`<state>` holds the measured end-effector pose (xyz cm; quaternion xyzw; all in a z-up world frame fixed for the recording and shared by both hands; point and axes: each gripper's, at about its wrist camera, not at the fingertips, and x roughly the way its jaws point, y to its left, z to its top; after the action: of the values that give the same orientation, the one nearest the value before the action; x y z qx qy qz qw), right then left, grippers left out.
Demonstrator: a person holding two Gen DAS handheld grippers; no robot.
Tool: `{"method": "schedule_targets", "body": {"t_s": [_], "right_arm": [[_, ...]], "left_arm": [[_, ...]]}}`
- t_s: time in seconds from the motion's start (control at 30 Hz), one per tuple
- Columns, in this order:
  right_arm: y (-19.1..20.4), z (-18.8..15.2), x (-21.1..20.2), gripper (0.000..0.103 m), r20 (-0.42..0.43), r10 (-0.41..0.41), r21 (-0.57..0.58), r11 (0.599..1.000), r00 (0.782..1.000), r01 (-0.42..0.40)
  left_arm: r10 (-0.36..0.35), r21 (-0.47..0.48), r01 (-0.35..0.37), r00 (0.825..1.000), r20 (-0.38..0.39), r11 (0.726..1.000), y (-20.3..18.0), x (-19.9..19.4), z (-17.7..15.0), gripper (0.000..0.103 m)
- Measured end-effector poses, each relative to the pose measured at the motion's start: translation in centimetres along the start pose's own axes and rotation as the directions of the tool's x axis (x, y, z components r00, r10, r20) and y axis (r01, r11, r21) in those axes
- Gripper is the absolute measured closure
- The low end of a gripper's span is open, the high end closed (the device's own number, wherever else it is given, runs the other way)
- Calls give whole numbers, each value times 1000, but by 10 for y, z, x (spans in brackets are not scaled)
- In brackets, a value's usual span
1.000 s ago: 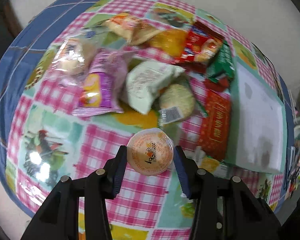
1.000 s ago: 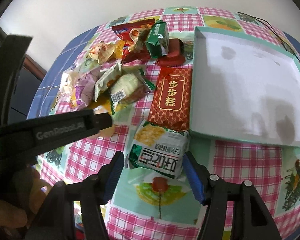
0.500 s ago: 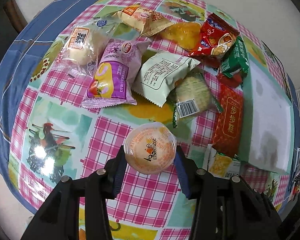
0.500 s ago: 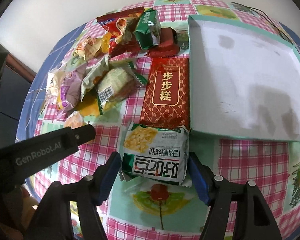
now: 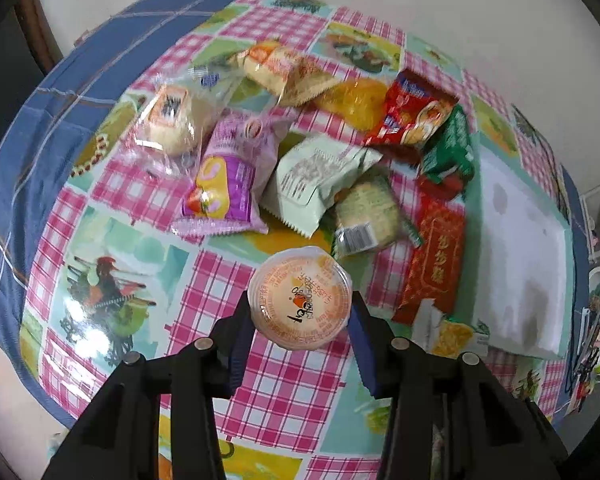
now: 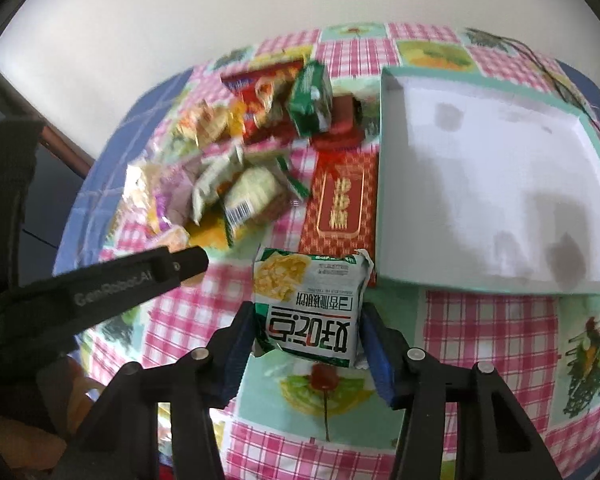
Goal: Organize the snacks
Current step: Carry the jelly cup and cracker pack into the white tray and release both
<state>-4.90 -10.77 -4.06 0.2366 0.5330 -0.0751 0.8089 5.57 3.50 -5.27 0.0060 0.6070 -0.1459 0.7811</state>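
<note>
Since the earlier frame, the green-and-white crinkly snack packet [image 6: 308, 304] has been lifted by the closing right tongs [image 6: 308, 340]. The round orange foil-lidded jelly cup [image 5: 299, 307] is held by the narrow left tongs [image 5: 298, 330]. Slippage is judged possible, as the packet is gripped near one end.

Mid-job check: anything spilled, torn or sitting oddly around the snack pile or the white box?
Nothing spilled or torn that I can see. The snacks lie in a loose overlapping heap beside the white box, which holds no snacks yet. The red flat packet lies against the box's side.

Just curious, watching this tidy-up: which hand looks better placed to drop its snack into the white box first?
Probably the right. Its tongs are closing on the green packet right beside the white box; the left tongs, holding the jelly cup, are farther off.
</note>
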Motion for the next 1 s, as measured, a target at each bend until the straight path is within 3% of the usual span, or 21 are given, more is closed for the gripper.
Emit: {"method": "schedule_targets", "body": {"t_s": [0.1,0.27,0.7,1.0], "right_arm": [[-9,8,-13,48,62,-1,32,999,998,0],[-43,32,-26,48,138,-76,137,989,988,57],[-131,90,-24,48,160,-230,292,940,960,177],[-177,119,-4,48,145,-280,341,914,949,218]], "left_arm": [[-21,15,20,999,33,1000,-7,-11,6,57],[-69,84,63,995,68,994,-44,-21,15,56],[-112,304,71,986,120,950,-152,6,47,56],[-151,363,99,982,117,926,-202,44,71,56]]}}
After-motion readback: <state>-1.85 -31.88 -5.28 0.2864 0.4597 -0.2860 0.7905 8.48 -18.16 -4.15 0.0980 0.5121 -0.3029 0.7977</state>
